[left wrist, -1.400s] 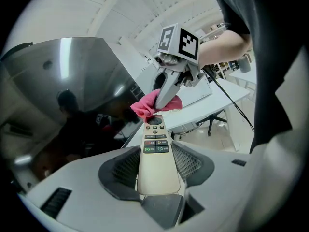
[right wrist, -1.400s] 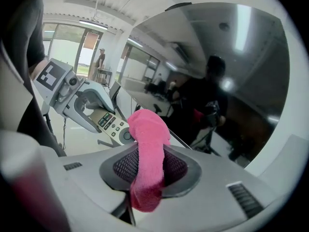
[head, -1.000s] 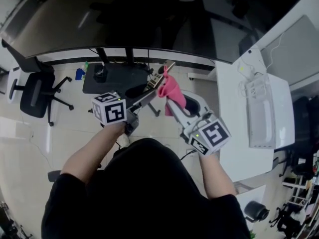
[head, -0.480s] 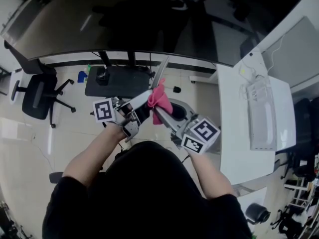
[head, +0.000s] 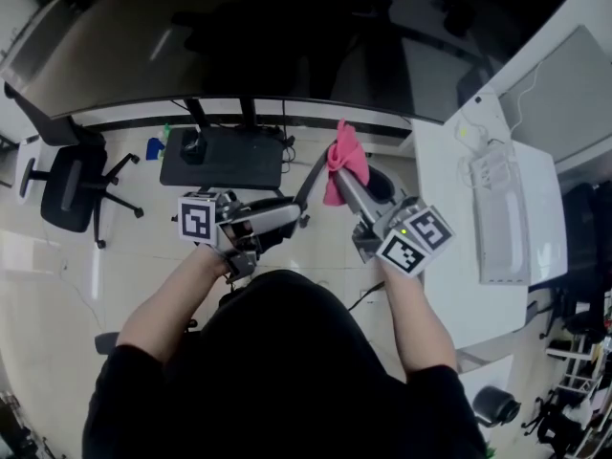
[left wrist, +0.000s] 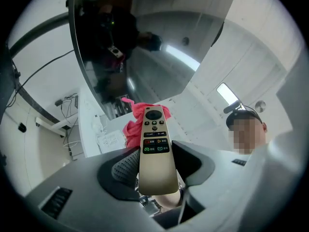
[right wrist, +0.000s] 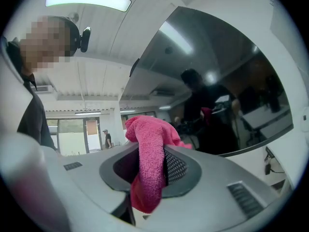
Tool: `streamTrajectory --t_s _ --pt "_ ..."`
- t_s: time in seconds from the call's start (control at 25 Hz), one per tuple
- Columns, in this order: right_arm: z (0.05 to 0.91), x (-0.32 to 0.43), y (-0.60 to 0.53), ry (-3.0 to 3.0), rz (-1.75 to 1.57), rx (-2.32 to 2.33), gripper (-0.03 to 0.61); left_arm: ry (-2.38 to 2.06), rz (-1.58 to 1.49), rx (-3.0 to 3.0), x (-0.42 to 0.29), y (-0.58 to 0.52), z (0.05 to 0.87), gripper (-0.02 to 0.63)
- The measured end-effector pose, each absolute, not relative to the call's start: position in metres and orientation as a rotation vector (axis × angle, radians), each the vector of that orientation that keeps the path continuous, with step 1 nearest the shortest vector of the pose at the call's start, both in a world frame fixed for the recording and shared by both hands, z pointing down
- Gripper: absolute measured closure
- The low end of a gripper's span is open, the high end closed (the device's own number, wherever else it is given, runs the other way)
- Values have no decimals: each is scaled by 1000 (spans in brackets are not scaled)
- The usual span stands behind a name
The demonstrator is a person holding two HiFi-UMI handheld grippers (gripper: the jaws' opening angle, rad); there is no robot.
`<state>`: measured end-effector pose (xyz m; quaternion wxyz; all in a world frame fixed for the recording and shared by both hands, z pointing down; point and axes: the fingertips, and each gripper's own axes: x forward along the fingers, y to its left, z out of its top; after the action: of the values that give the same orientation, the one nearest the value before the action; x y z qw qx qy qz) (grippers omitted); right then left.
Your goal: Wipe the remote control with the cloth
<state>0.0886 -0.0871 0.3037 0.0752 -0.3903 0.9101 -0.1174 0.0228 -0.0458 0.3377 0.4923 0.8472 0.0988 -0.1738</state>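
Head view shows the remote control point(head: 314, 175) edge-on, pinched in the left tool point(head: 292, 210); right tool point(head: 347, 183) pinches the cloth point(head: 344, 156).

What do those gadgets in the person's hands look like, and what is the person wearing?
The left gripper and right gripper are light grey plastic bodies with dark, mesh-textured pads inside the jaws. Each carries a white cube printed with black square markers. The person wears a black short-sleeved top.
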Motion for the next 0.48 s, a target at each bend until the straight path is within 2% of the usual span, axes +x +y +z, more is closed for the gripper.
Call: streamTrajectory --t_s 0.32,0.48 --pt "291 100 -78 2682 -291 -1209 469 161 -498 2036 21 -63 335 405" --pt "302 98 -68 2653 -284 -1285 469 -250 -428 2217 7 -102 358 405"
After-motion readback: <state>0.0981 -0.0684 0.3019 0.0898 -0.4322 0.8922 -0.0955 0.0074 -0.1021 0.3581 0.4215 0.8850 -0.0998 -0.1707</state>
